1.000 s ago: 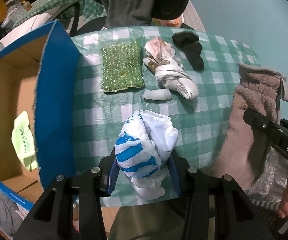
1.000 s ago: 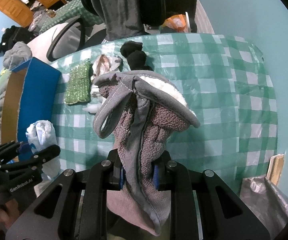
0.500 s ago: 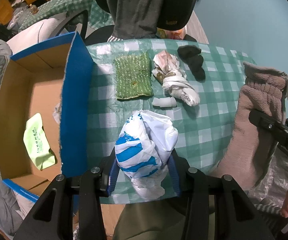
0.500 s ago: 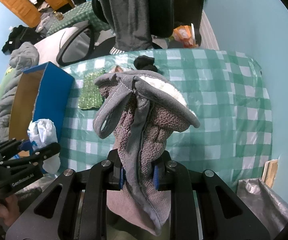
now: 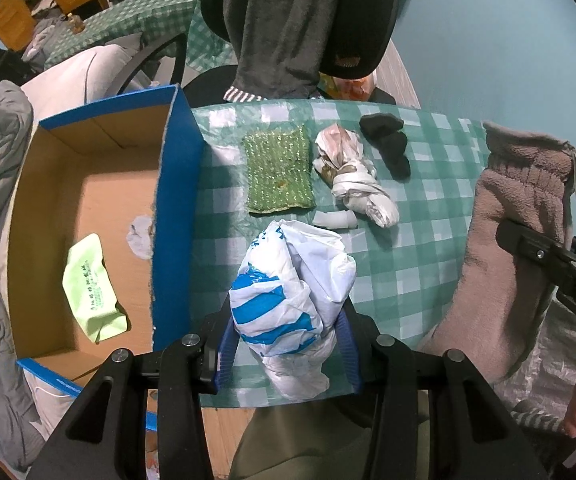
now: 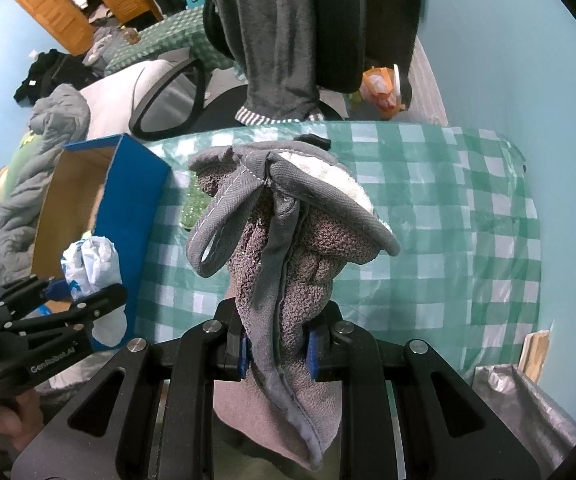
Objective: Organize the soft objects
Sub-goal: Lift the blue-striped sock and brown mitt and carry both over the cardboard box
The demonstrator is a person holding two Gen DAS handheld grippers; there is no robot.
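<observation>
Holding in the left gripper (image 5: 285, 344): we are gripping a crumpled white and blue plastic bag (image 5: 288, 300) between the blue pads, jaws about half apart, pressing on both sides of it; the bag is hanging clear above the near edge of the surface (image 5: 428, 248).
Holding in the right gripper (image 6: 277, 350): we are pinching a grey-brown terry mitt (image 6: 288, 248) with a grey bound edge and hanging loop, jaws drawn narrow on the cloth; it is off the surface, out to the right.
Cardboard box (image 5: 171, 208): it is sitting at the left of the surface, blue outside and brown inside, open on top, its blue wall just left of the bag we are holding.
Lying in the box: we are seeing a light green packet (image 5: 91, 284) on the floor of it and a small white crumpled scrap (image 5: 139, 236) against the blue wall.
Lying on the surface: we are seeing a green glittery scouring cloth (image 5: 277, 170) toward the far side; just right of it a knotted white and tan plastic bag (image 5: 352, 176); right of that a black sock (image 5: 388, 142); nearer us, a small white roll (image 5: 334, 220) just beside the knotted bag.
Surface covering: we are working over a green and white checked cloth.
</observation>
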